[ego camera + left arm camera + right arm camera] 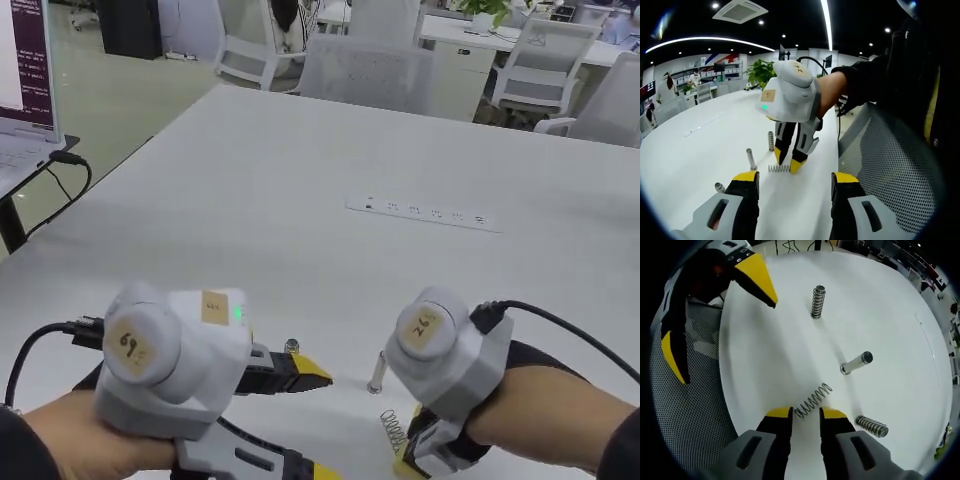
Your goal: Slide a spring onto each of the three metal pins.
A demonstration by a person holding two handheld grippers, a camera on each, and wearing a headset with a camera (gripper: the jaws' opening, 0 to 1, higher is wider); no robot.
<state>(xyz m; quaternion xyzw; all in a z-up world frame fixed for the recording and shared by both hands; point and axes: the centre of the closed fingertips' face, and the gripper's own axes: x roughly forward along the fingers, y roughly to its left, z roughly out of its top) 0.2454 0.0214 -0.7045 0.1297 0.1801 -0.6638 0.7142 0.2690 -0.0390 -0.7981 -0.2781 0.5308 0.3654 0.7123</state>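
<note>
A loose spring [813, 400] lies flat on the white table [880, 305], and one end of it sits between the yellow tips of my right gripper [806, 413], which is open and points down at it. In the left gripper view the same spring [779, 168] rests under the right gripper [788, 161]. A bare metal pin [856, 362] stands just beyond the spring. Two other pins [817, 301] [871, 425] each carry a spring. My left gripper [795, 177] is wide open and holds nothing; it hovers to the left of the pins [377, 372].
A power strip [422, 212] is set into the table's middle. A laptop [22, 80] and its cable sit on a stand at the far left. White chairs [365, 70] stand along the far edge. A mesh chair [890, 165] is close behind the near table edge.
</note>
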